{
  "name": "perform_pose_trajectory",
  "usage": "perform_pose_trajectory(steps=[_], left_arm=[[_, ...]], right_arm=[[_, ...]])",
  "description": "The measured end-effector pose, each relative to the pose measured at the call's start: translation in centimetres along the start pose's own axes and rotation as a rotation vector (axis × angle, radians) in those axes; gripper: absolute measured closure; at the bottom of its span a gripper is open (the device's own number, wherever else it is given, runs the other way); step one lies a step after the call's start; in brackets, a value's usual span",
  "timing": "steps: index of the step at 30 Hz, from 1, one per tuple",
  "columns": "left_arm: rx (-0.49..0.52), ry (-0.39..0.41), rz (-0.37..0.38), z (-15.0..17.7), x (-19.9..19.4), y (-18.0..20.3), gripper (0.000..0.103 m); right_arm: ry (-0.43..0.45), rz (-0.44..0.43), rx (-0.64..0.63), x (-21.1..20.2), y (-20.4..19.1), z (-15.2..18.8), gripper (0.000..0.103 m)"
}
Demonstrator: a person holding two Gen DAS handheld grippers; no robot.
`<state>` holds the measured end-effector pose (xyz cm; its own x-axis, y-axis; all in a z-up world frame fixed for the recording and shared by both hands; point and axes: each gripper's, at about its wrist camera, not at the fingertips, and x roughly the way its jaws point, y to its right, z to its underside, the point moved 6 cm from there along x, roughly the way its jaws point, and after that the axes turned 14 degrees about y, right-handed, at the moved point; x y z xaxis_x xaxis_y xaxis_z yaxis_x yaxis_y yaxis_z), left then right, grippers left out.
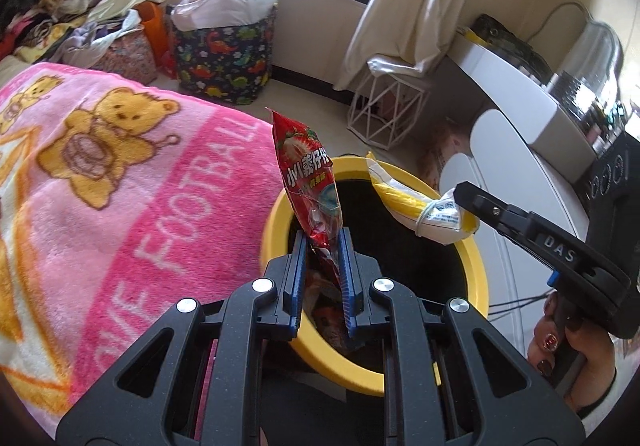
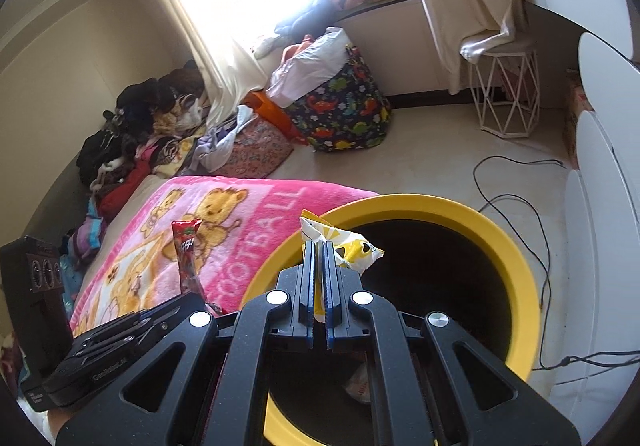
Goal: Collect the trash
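Note:
My left gripper [image 1: 323,236] is shut on a red strawberry snack wrapper [image 1: 306,169], which stands upright over the near rim of a yellow bin [image 1: 276,221]. From the right, my right gripper [image 1: 460,191] reaches over that bin, shut on a yellow and white wrapper [image 1: 404,201]. In the right wrist view the right gripper [image 2: 319,246] pinches the yellow and white wrapper [image 2: 356,250] above the yellow bin [image 2: 516,262], whose inside is dark. The red wrapper [image 2: 188,258] and the left gripper [image 2: 196,296] show at the left, beside the bin.
A pink bear blanket [image 1: 120,181] covers the bed left of the bin. Farther off stand a dinosaur-print bag [image 2: 340,113], a white wire stool [image 2: 506,93] and piled clothes [image 2: 132,133]. A black cable [image 2: 520,197] trails over the floor. White furniture [image 2: 604,205] lines the right. A hand [image 1: 560,350] grips the right tool.

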<state>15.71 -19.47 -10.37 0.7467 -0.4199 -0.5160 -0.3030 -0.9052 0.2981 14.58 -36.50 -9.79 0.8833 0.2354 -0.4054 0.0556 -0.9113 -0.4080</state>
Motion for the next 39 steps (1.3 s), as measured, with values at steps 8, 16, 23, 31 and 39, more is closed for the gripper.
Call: perform_pose_trajectory(steps=[8, 16, 23, 31, 39], left_arm=[[0.066, -0.034, 0.052, 1.0, 0.8, 2.6, 0.092], [0.124, -0.082, 0.080, 2.4, 2.0, 4.6, 0.089], [0.146, -0.088, 0.074, 2.8, 2.5, 5.2, 0.052], [0.141, -0.081, 0.033, 2.7, 2.2, 4.6, 0.012], [0.114, -0.042, -0.037, 2.1, 0.8, 2.9, 0.011]], right_arm=[[0.003, 0.056, 0.038, -0.7, 2.6, 0.2, 0.099], [-0.001, 0.092, 0.086, -1.2, 4.6, 0.4, 0.096], [0.000, 0.125, 0.085, -2.0, 5.4, 0.9, 0.079], [0.016, 0.141, 0.037, -3.4, 5.2, 1.0, 0.050], [0.075, 0.145, -0.047, -5.2, 3.6, 0.6, 0.018]])
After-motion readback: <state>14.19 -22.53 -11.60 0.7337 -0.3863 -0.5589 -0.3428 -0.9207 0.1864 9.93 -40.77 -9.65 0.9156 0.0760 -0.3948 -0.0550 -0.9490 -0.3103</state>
